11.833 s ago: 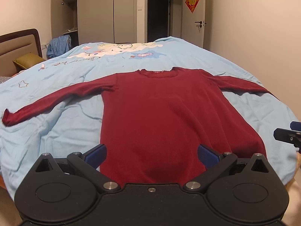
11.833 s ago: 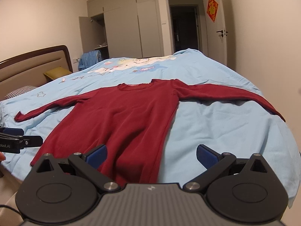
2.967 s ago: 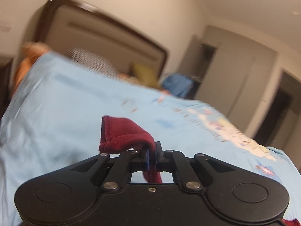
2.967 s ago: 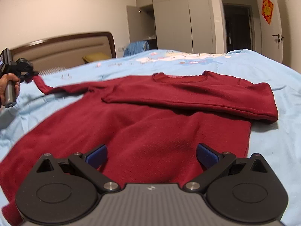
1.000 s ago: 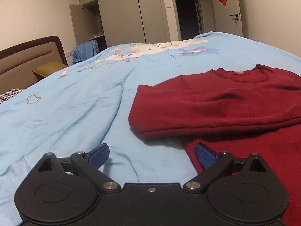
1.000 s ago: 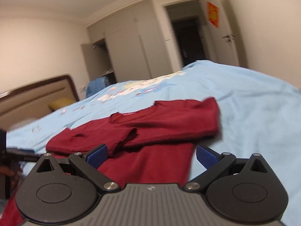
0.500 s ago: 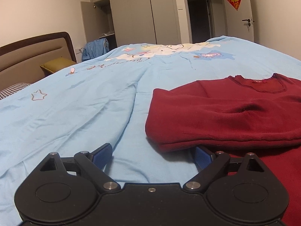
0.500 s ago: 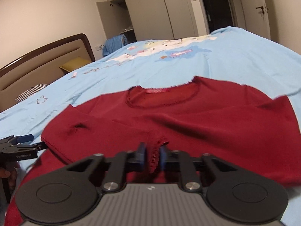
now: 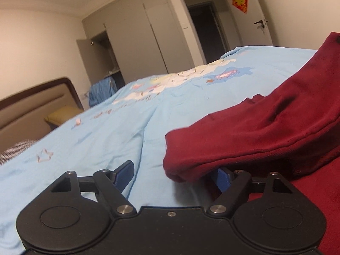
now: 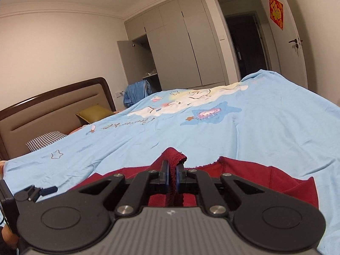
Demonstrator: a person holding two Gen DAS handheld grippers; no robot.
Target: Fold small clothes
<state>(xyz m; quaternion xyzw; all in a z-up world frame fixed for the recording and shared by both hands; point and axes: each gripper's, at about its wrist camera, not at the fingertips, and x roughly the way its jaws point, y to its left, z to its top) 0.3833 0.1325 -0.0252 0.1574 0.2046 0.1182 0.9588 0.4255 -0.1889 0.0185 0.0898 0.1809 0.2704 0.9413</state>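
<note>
- Since half a second ago the right gripper [image 10: 172, 175] has lifted the pinched sweater [image 9: 265, 131] edge, so cloth now rises toward the upper right of the left view.
- Right gripper: clenched on a ruffled red edge at centre frame, cloth poking up between the fingers.
- Left gripper [image 9: 174, 175]: released, jaws wide; its right finger [image 9: 223, 177] sits under the folded sleeve bundle at lower centre, the left finger over bare bedsheet [image 9: 106, 131].
- Sweater lies on the bedsheet, lower right in the left view, partly raised.
- Risk, as I judge it: the one-sided lift could drag the folded sleeves askew or slip the thin pinch, since the left gripper grips nothing.
</note>
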